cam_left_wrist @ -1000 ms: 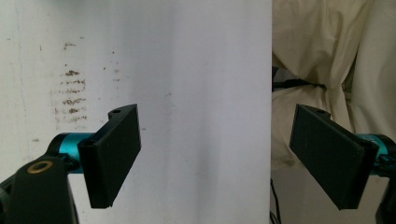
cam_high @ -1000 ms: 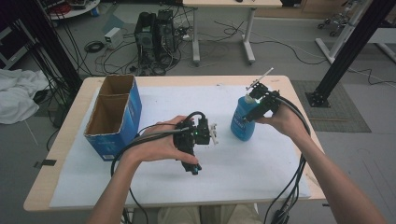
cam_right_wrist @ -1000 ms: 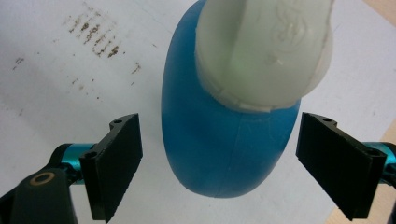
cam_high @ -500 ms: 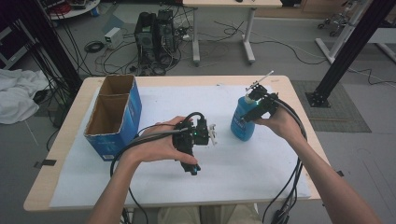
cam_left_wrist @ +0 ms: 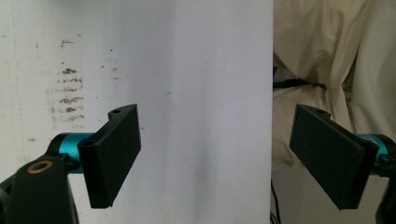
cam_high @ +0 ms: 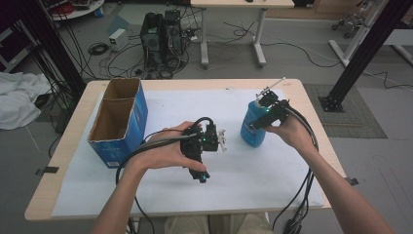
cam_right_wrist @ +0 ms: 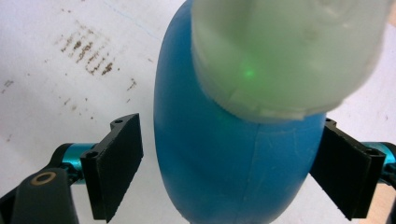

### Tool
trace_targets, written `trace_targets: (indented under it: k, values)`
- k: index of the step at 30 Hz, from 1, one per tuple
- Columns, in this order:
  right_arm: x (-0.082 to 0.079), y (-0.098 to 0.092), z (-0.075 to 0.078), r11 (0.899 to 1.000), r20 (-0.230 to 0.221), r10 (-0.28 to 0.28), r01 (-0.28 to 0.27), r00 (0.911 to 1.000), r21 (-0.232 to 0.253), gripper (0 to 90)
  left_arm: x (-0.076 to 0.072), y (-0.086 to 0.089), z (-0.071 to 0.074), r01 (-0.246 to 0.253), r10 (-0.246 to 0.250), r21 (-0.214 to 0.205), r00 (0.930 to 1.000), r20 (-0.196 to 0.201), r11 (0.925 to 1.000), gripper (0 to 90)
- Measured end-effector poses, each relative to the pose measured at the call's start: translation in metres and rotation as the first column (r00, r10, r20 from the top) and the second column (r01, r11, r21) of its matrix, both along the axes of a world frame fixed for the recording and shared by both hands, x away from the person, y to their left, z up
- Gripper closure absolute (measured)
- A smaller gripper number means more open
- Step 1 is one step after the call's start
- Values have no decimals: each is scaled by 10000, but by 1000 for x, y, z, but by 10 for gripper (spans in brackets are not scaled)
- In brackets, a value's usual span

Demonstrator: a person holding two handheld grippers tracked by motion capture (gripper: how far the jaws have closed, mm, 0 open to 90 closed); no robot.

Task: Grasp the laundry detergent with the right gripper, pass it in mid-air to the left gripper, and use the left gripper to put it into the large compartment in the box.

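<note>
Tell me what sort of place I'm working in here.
Likely a lab or workshop: a computer tower with tangled cables on the floor, a black frame post, and a paper-covered table.

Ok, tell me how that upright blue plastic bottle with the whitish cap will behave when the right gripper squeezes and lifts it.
The blue plastic bottle has rounded, smooth-looking sides, so the flat black pads may slip or twist it. It stands tall on a narrow base, so an off-centre push could tip it. The right gripper straddles it with jaws open, one side not yet touching.
</note>
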State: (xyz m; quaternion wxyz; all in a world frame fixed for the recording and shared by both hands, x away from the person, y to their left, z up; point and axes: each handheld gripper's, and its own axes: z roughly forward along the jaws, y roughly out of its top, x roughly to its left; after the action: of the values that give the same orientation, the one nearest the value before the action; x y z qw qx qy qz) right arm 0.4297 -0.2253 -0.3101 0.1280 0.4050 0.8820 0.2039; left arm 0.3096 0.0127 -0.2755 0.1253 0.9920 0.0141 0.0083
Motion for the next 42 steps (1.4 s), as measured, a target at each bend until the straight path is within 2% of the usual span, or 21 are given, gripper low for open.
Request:
trace_targets:
  k: [1,2,4,6,7,8,9,10,17,19,20,23,42]
  values:
    - [1,0,11,9995,-228,175,-181,9996,-261,160,1,1,-3,-92,92,-47,9999,-39,9999,167]
    - [-1,0,-5,9998,169,-163,160,9997,143,181,1,1,-4,-72,71,-18,10000,-38,10000,167]
    - [-1,0,-5,9998,167,-166,163,9997,150,232,1,1,-4,-74,74,-25,10000,-29,10000,167]
    - [-2,0,-6,9994,276,46,-55,9996,339,232,1,1,-4,-72,72,-34,10000,-34,10000,167]
    - [-2,0,-5,9997,242,-60,55,9997,237,232,1,1,-3,-40,40,-20,10000,-45,10000,167]
    - [-1,1,-4,9999,-3,-93,93,10000,64,232,2,1,-4,-64,64,-21,10000,-50,10000,167]
    - [-3,1,-6,9995,258,35,-43,9997,327,232,1,1,-4,-70,70,-27,10000,-56,10000,167]
    - [-2,0,-5,9995,303,44,-53,9995,315,232,1,1,-4,-70,70,-27,10000,-56,10000,167]
    - [-3,1,-10,9996,232,-40,33,9997,294,233,1,2,-5,-107,106,-70,9999,-71,9999,167]
    - [-2,0,-5,9994,291,46,-55,9996,332,238,2,3,-5,-57,57,-13,10000,-64,10000,167]
    - [-3,1,-11,9992,187,-111,104,9998,389,240,1,3,-5,-100,100,-50,9999,-75,9999,167]
    - [-3,0,-11,9991,159,-121,114,9998,404,243,1,3,-5,-64,63,-29,10000,-66,10000,167]
    - [-2,2,-13,9995,158,-27,21,9999,325,281,2,3,-7,-154,153,-95,9998,-84,9998,167]
